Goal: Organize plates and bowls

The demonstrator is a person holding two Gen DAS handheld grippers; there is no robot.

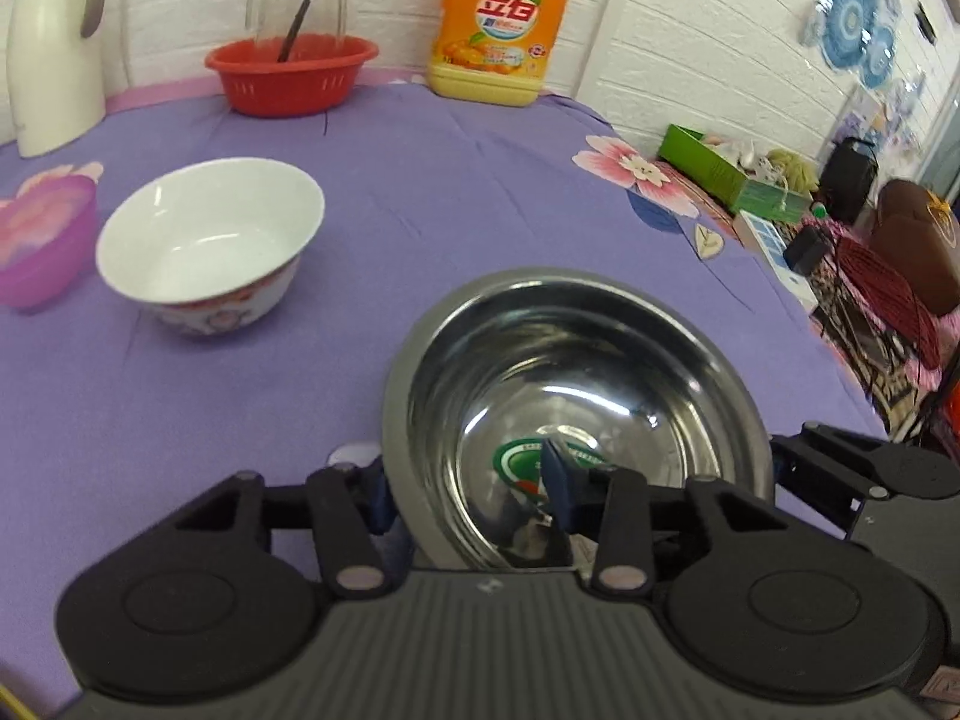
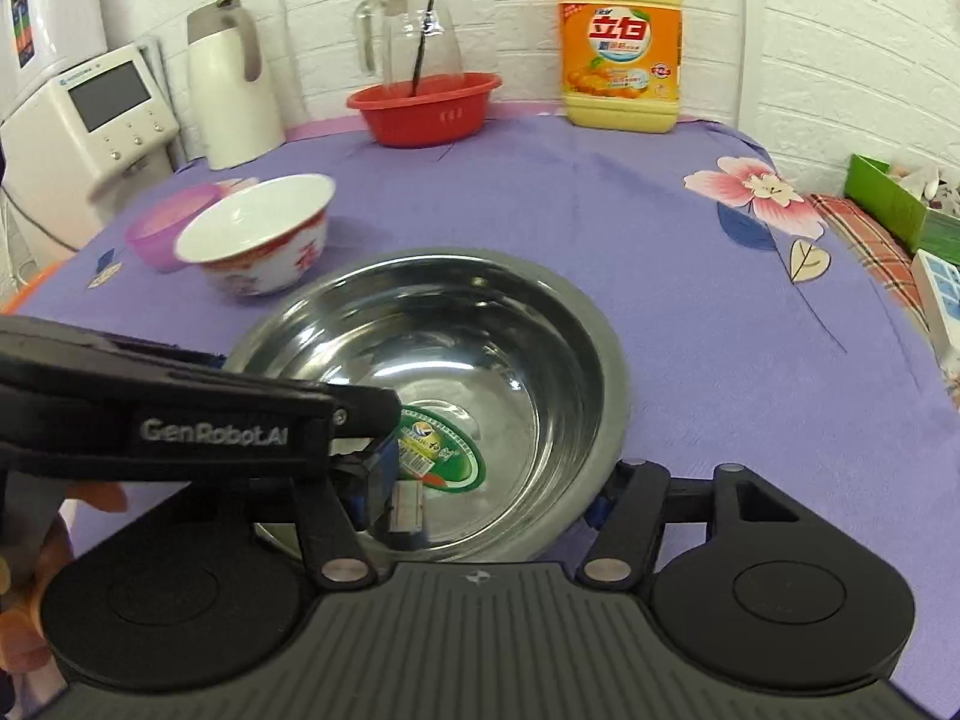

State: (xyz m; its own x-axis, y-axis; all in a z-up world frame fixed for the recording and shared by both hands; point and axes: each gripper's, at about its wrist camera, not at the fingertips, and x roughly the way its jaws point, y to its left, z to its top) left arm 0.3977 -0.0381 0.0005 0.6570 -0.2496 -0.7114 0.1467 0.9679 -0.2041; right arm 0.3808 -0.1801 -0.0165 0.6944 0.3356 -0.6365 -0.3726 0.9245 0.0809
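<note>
A steel bowl point(image 1: 576, 396) with a green sticker inside sits on the purple tablecloth; it also shows in the right wrist view point(image 2: 456, 384). My left gripper point(image 1: 474, 492) straddles its near-left rim, one finger outside, one inside; it appears in the right wrist view point(image 2: 360, 450). My right gripper point(image 2: 498, 498) straddles the near-right rim the same way. Whether either clamps the rim is unclear. A white ceramic bowl point(image 1: 210, 240) with a red pattern stands to the left point(image 2: 264, 240), with a small purple bowl point(image 1: 42, 246) beyond it point(image 2: 162, 228).
At the back stand a red basin point(image 1: 291, 75) holding a glass jug point(image 2: 414, 36), a yellow detergent bottle point(image 1: 498, 30) and a white thermos point(image 1: 54, 54). A white appliance point(image 2: 84, 120) is at far left. Clutter and a green box point(image 1: 720, 168) lie past the table's right edge.
</note>
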